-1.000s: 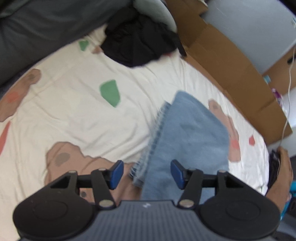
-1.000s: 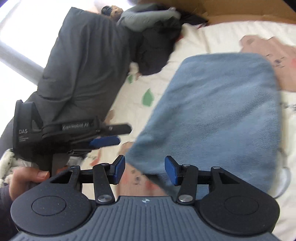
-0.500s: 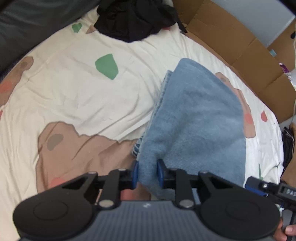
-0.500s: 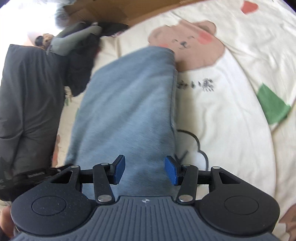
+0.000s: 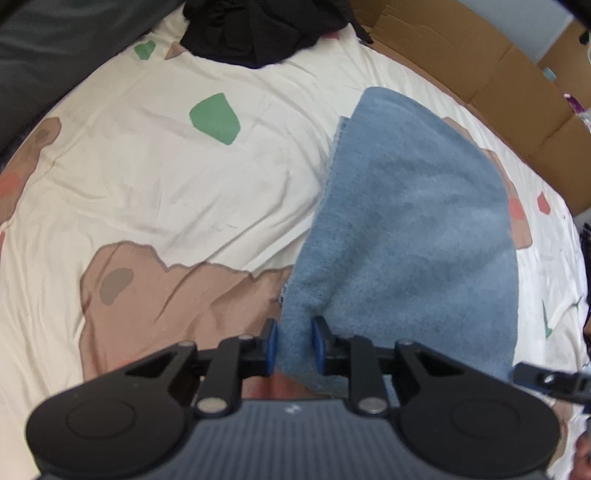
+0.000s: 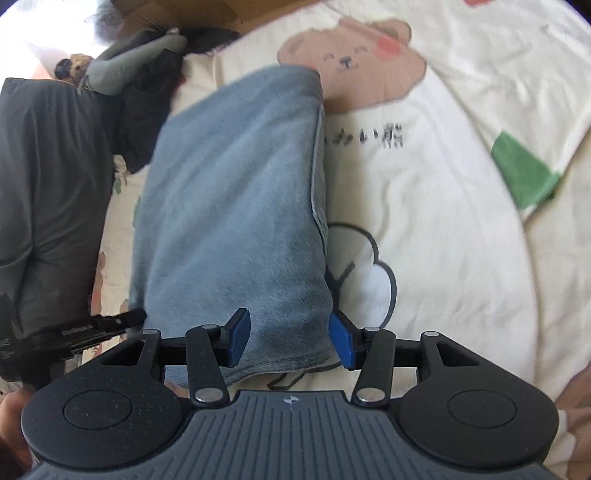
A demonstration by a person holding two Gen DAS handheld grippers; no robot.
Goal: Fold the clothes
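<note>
Denim, washed blue and already doubled over, lies along the middle of the bed (image 5: 155,192), its near end at the edge where the person stands. The left gripper (image 5: 293,345) has its pads pinched tight on the near left corner of the jeans (image 5: 406,229), a small pucker of cloth bunched between them. The right gripper (image 6: 290,343) hangs over the near right corner with its fingers spread wide, cloth between them but not yet nipped. I'd judge the jeans (image 6: 236,192) weighty and fairly stiff for clothing, stacked in thick layers, so they should hold a crease, though a shallow bite may catch only the top ply. Corners and the hemmed edge look the safest holds. Beyond, a black garment (image 5: 258,29) sits heaped at the far edge, cardboard (image 5: 480,55) behind it.
</note>
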